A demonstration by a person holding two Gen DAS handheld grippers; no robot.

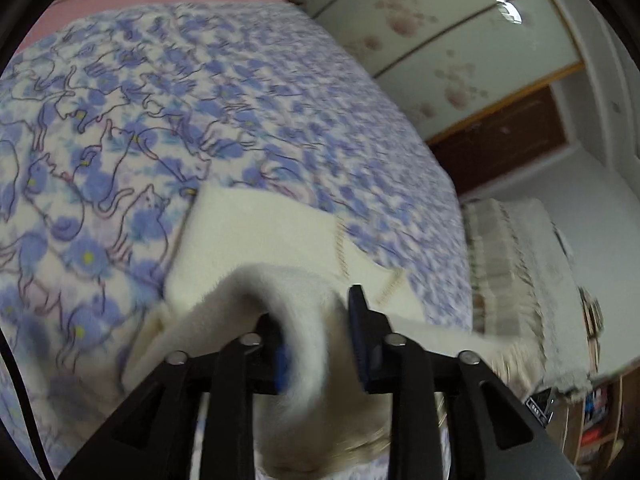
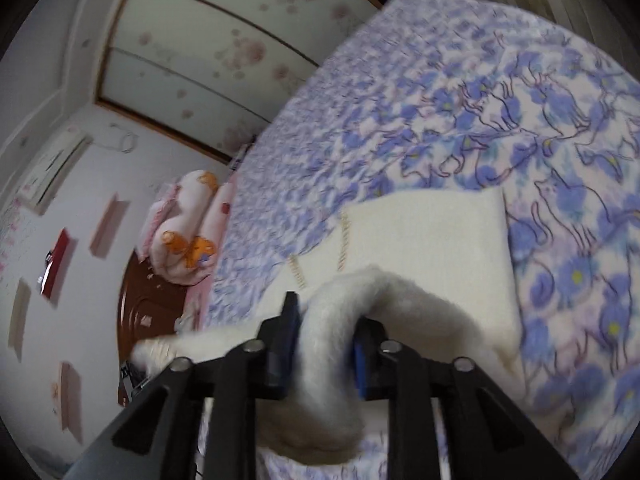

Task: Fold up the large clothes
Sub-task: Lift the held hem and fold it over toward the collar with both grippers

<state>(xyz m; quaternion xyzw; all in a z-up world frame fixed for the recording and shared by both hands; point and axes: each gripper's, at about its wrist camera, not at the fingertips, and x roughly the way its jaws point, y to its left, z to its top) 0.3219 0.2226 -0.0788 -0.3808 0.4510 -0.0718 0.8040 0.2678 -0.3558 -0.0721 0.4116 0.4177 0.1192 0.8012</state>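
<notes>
A cream-white fleecy garment (image 1: 256,236) with beige stitching lies partly on the bed and partly lifted. My left gripper (image 1: 316,336) is shut on a bunched fold of it, which passes between the blue-padded fingers (image 1: 362,320). In the right wrist view the same white garment (image 2: 432,240) lies flat ahead, and my right gripper (image 2: 326,340) is shut on another thick fold of it. Both views are motion-blurred.
The bed is covered by a blue-and-white cat-print blanket (image 1: 168,100) (image 2: 520,92). Pink pillows with orange bears (image 2: 184,232) sit at the headboard. A sliding wardrobe (image 1: 448,36) stands beyond the bed. A beige-covered piece of furniture (image 1: 524,264) stands beside the bed.
</notes>
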